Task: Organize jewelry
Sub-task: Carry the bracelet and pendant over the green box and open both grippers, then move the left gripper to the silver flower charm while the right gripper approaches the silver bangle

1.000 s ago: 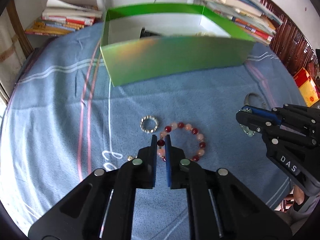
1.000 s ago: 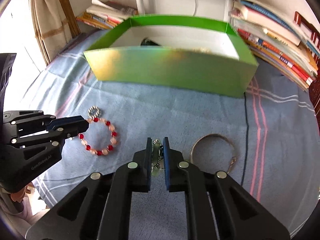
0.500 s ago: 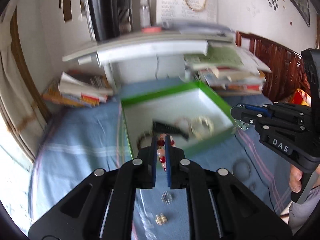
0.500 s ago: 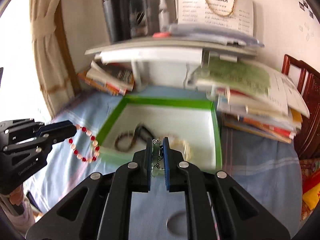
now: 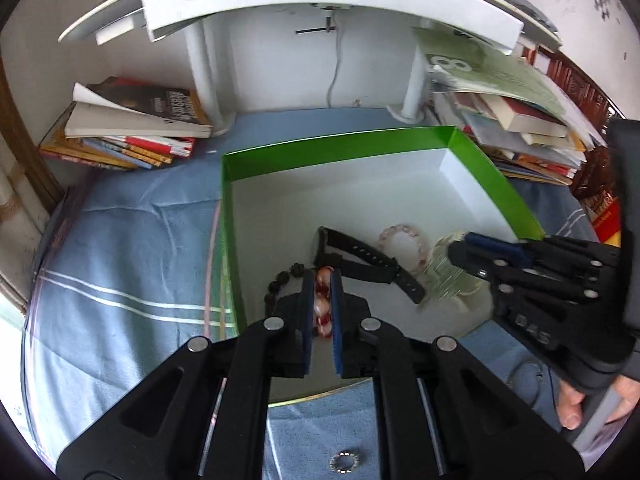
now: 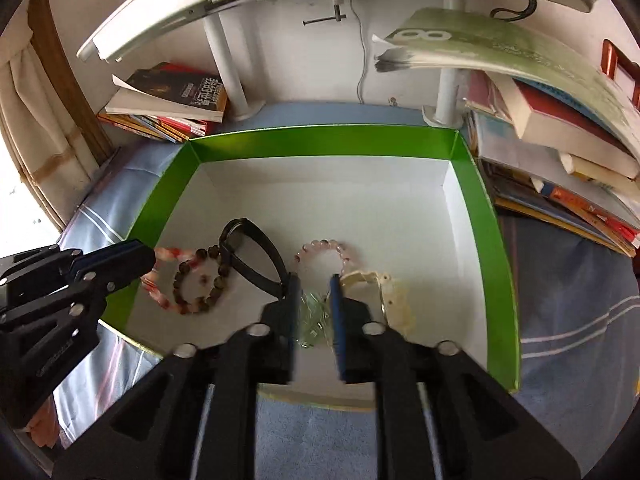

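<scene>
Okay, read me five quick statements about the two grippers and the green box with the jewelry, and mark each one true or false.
1. The left gripper is shut on the red and pink bead bracelet. True.
2. The right gripper is clamped tight on the pale green piece. False: its jaws have just been opening, with the piece loose between them.
3. Both grippers are over the green box. True.
4. The box is empty. False: it holds a black watch, a dark bead bracelet and a pink bead bracelet.
5. The small silver ring lies inside the box. False: it lies on the blue cloth, outside.
</scene>
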### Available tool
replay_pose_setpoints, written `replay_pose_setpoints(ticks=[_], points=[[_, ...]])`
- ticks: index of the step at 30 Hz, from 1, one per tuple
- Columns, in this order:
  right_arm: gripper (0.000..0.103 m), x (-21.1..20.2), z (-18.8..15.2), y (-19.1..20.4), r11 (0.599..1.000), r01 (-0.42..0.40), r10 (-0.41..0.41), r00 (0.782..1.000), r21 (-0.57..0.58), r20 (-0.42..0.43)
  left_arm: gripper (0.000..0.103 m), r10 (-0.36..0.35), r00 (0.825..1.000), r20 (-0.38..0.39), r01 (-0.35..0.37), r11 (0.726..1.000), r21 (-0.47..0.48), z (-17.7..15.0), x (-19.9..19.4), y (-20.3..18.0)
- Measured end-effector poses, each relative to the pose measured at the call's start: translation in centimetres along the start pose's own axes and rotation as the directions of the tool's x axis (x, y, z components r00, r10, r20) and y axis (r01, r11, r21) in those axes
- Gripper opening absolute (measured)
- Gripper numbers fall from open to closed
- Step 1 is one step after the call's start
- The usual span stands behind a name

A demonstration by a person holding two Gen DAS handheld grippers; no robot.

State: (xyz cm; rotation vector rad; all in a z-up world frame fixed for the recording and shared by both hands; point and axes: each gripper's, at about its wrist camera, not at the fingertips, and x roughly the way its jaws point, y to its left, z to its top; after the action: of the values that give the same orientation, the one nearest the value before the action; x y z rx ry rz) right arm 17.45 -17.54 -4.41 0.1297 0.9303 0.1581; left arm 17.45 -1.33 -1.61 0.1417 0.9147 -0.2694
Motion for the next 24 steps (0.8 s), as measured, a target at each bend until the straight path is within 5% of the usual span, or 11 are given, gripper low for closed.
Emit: replay_pose_setpoints(ticks=[2,5,7,14,24], points=[[0.052,-2.2,-0.4,0.0,1.000,0.001,-0.001,0.999,-0.006,0.049,0.019,0.008,1.000,0.021,-0.008,1.000,0.010,-0.4,-1.0,0.1],[0.053,-5.5,-1.8,0.1,0.999,0.028,-0.025,0.994,-0.031,0.105,0.035,0.042,0.998,0.045,-0.043,0.999,0.021,-1.5,-2.9,0.2],[0.053,-7.3,-3.4,-0.2,0.998,0.041,-0.036,0.992,-0.037,0.119,0.036,0.084,0.995,0.048,-0.086,0.996,0.029,-2.9,-3.9,0.2],[0.053,-8.1,-10.5,-2.9,0.992,0.121,-0.122,0.992,0.024,0.032,0.057,0.088,0.996,-0.006,-0.088,0.996,0.030,-8.3,-4.7,-0.6],[0.053,-7.7,-16.3,-5.6,0.985,0.144,-0.134,0.986,0.096,-0.099,0.062,0.101,0.989,-0.104,-0.103,0.995,-0.010,-12.8,-3.8,0.2]])
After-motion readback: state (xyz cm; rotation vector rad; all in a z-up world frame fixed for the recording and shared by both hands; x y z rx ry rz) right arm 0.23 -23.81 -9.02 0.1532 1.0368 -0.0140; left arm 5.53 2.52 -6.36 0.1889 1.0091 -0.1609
